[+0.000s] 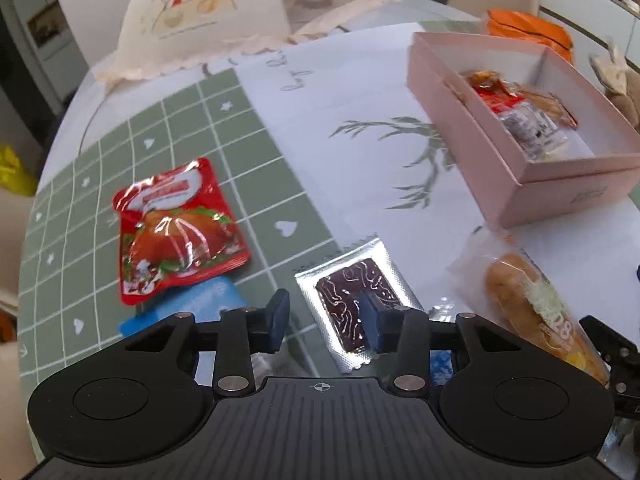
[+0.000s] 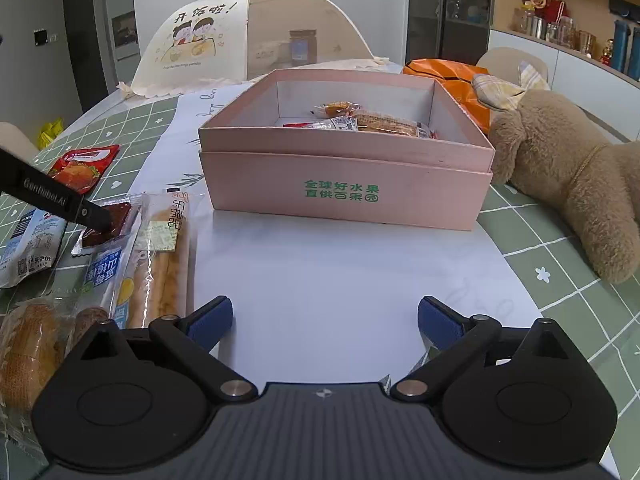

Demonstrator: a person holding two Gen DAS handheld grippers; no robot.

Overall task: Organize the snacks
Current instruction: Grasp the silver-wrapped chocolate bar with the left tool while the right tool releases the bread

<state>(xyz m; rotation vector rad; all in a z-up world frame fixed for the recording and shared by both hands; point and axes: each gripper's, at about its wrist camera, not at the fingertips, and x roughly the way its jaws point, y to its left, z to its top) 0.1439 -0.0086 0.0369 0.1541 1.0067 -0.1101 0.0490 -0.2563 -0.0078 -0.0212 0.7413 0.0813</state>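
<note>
My left gripper [image 1: 325, 320] is open, its jaws hovering over a silver packet with a dark brown snack [image 1: 352, 300], which also shows in the right wrist view [image 2: 108, 222]. A red chicken-picture packet [image 1: 178, 228] lies to its left. A bread stick pack [image 1: 532, 300] lies to the right. The pink box [image 1: 520, 120] holds several snacks and stands at the right; in the right wrist view the box [image 2: 344, 184] is straight ahead. My right gripper [image 2: 325, 320] is open and empty above bare tabletop in front of the box.
A mesh food cover [image 2: 248, 44] stands at the back. A plush dog [image 2: 568, 172] and an orange bag [image 2: 448, 76] sit right of the box. More snack packs [image 2: 32, 248] and bread [image 2: 28, 352] lie at the left.
</note>
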